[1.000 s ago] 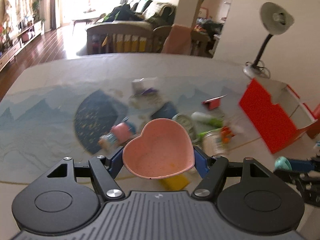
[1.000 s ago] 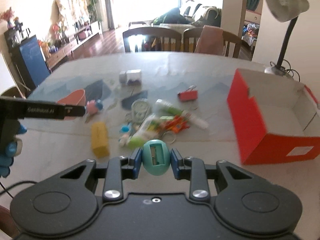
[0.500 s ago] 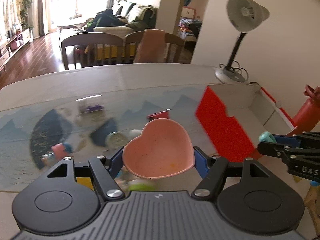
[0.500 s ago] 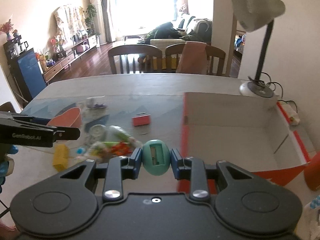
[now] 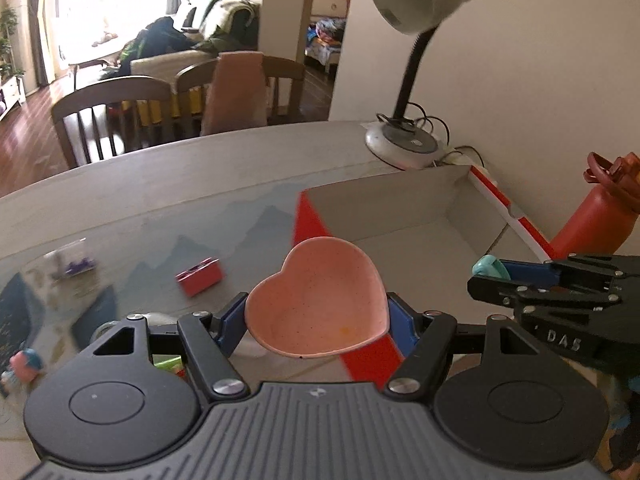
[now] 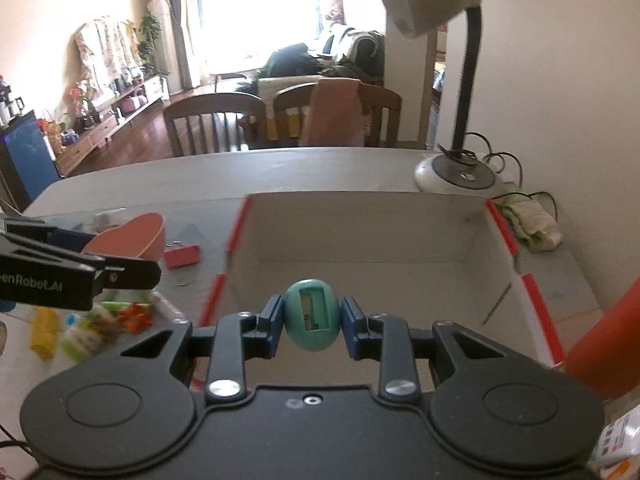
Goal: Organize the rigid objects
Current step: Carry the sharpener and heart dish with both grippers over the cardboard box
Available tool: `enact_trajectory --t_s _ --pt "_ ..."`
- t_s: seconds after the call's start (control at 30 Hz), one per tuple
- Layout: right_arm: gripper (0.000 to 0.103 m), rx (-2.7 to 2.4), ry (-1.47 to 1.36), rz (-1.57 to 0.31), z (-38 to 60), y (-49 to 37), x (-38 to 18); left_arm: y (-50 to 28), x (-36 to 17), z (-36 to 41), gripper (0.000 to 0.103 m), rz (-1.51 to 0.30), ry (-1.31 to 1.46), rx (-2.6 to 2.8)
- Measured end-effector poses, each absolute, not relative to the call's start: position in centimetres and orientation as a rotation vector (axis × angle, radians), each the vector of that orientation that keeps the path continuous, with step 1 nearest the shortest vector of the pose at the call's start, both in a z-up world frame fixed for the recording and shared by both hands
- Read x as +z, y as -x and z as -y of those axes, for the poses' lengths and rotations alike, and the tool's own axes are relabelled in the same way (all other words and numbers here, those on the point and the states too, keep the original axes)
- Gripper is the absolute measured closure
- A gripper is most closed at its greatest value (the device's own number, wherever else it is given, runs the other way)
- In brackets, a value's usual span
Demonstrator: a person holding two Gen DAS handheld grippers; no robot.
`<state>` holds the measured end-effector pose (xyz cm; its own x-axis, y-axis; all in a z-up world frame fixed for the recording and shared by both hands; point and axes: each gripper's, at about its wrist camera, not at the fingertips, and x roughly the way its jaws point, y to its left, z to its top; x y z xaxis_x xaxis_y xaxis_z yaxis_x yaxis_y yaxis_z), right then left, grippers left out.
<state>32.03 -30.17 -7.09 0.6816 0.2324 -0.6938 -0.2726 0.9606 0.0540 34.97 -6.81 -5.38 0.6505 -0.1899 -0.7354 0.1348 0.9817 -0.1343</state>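
The left gripper [image 5: 317,318] clamps a pink heart-shaped bowl [image 5: 318,300] between its blue pads, held over the near red corner of the open box [image 5: 400,216]. The right gripper [image 6: 312,322] pinches a teal egg-shaped sharpener [image 6: 312,316] (its slot faces the camera) above the box's pale floor. Left of the box a red binder clip [image 5: 199,276] lies on the table [image 5: 200,176]; farther left, blurred clutter, perhaps tubes. Behind the box stands a desk lamp [image 5: 404,80].

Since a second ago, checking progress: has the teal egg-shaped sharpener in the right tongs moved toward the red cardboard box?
Yes. The teal egg-shaped sharpener now hangs over the red cardboard box, which earlier lay off to its right.
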Motion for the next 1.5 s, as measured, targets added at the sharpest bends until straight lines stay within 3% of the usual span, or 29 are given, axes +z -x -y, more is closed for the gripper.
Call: enact_trajectory --t_s 0.63,1.13,1.5 --pt "0.074 0.244 0.113 -0.939 35.9 -38.6 -11.8 -47.4 -10.0 19.1 0.031 -1.009 -0.055 -0.297" --pt "0.074 0.285 0.22 -1.143 35.7 -40.8 -15.6 -52.3 -16.5 22.0 0.031 -1.214 -0.131 -0.286" --pt "0.07 0.278 0.18 -1.174 35.7 -40.5 -15.8 -52.2 -17.9 21.7 0.031 -1.291 -0.147 -0.298"
